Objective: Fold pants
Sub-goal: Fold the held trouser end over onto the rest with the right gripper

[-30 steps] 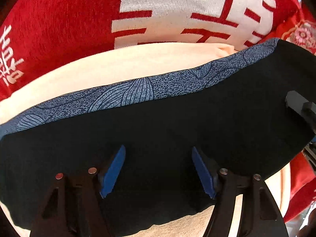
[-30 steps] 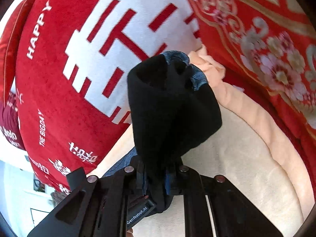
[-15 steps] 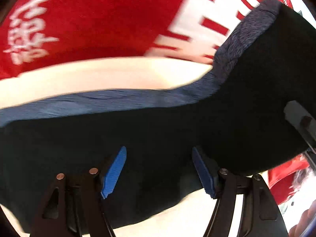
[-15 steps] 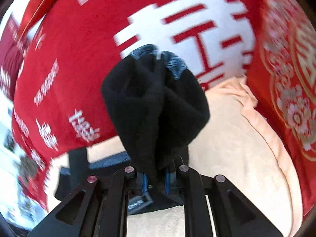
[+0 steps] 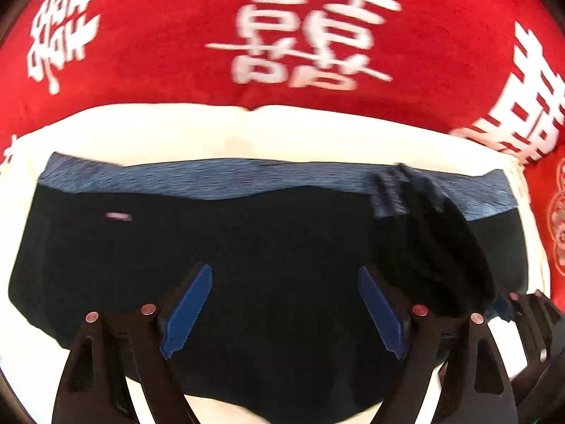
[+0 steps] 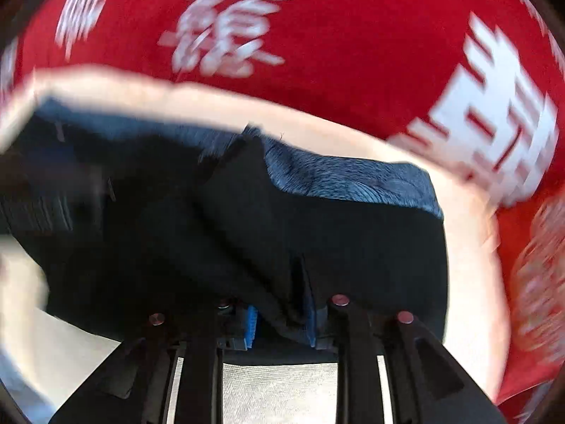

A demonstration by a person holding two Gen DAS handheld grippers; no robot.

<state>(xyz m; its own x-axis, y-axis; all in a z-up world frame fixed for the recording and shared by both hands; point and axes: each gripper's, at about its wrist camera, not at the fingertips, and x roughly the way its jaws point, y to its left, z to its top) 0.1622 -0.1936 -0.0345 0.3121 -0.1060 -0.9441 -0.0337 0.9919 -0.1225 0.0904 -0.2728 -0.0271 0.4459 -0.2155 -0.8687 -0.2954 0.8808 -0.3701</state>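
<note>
The black pants (image 5: 282, 247) with a blue patterned waistband (image 5: 247, 176) lie flat on a cream blanket (image 5: 212, 134). My left gripper (image 5: 282, 314) is open just above the black cloth, holding nothing. My right gripper (image 6: 280, 318) is shut on a bunched fold of the pants (image 6: 247, 229), low over the spread cloth. The blue waistband (image 6: 353, 176) shows behind the fold. In the left wrist view the right gripper (image 5: 529, 318) appears at the lower right, with the gathered fold (image 5: 430, 240) rising from it.
A red bedspread (image 5: 317, 113) with white characters lies beyond the cream blanket and wraps round its right side. It also shows in the right wrist view (image 6: 353, 53). The cream blanket (image 6: 282, 388) extends in front of the pants.
My right gripper has swung the held fold from upright down and over onto the spread pants. Both views have turned to face the waistband squarely. My left gripper stays open.
</note>
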